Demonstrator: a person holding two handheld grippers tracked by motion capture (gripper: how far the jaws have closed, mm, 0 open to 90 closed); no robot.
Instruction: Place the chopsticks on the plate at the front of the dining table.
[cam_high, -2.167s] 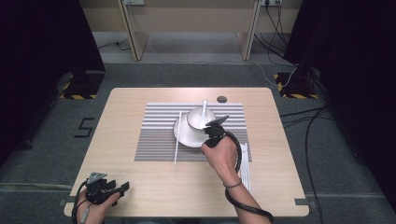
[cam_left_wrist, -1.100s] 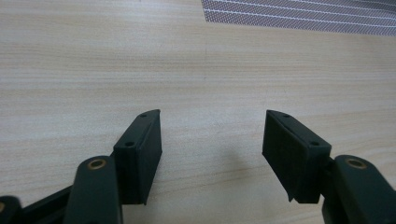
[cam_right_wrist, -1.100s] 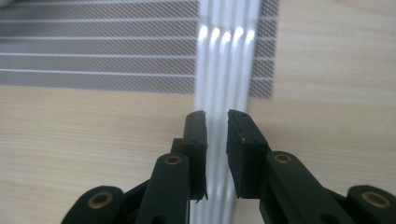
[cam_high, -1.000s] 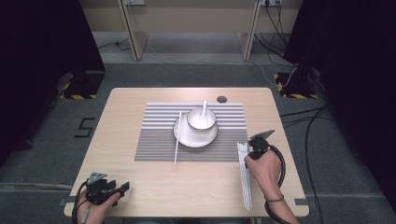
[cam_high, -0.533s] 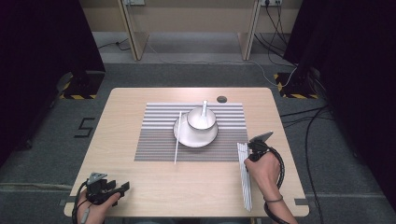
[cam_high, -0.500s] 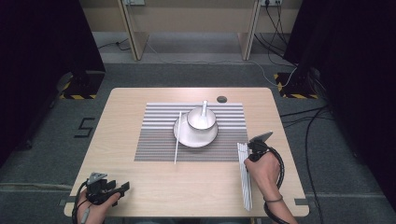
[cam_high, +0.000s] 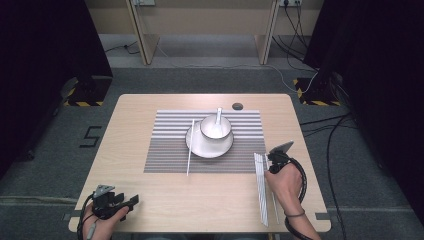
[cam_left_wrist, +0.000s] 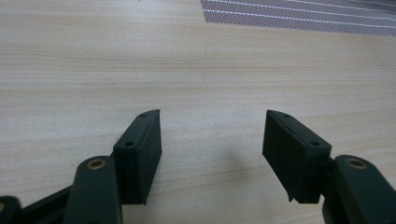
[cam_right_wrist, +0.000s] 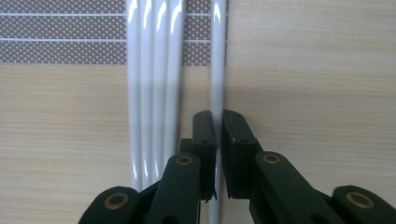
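Several white chopsticks (cam_right_wrist: 154, 70) lie side by side on the table's right part, their far ends on the striped placemat (cam_high: 165, 145). One single chopstick (cam_right_wrist: 218, 56) lies a little apart to their right. My right gripper (cam_right_wrist: 218, 114) has just been closing and is now shut on this single chopstick, with the pads pressing both its sides. In the high view the right gripper (cam_high: 272, 159) sits by the upper end of the chopstick bundle (cam_high: 261, 190). My left gripper (cam_left_wrist: 212, 114) rests open over bare wood at the near left corner (cam_high: 131, 202).
On the placemat stands a white plate (cam_high: 197, 145) with a white bowl (cam_high: 216, 127) and a spoon (cam_high: 218, 114) in it. Another white chopstick (cam_high: 190, 147) lies left of the plate. A small dark disc (cam_high: 237, 106) sits near the far edge.
My right hand has left the bowl and come to the table's right side at the chopsticks, where it has hardly shifted since. The left hand has stayed put.
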